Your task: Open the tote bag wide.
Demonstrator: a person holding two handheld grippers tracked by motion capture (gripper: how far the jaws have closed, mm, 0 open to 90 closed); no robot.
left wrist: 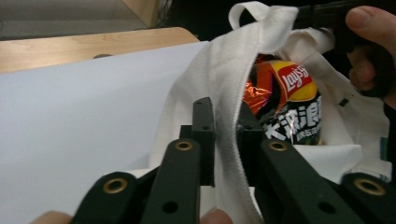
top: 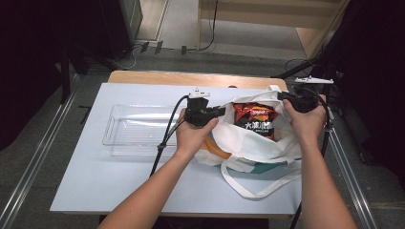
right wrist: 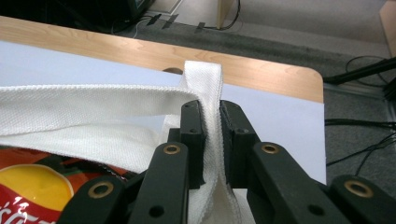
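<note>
We have the left gripper (left wrist: 223, 140) clamped on one edge of the cloth bag (top: 258, 145) and the right gripper (right wrist: 211, 140) clamped on the other, holding it open; the chip bag (top: 255, 119) sits inside; the clear tray (top: 136, 131) beyond looks empty, so unpacking probably remains.

The tote bag (top: 258, 145) is white with a woven weave and orange and teal patches. The chip packet (top: 256, 119) is black, orange-red, with a red-and-yellow logo. The tabletop (top: 95, 176) is pale blue-white, its far edge tan wood. The tray (top: 133, 131) is clear.
</note>
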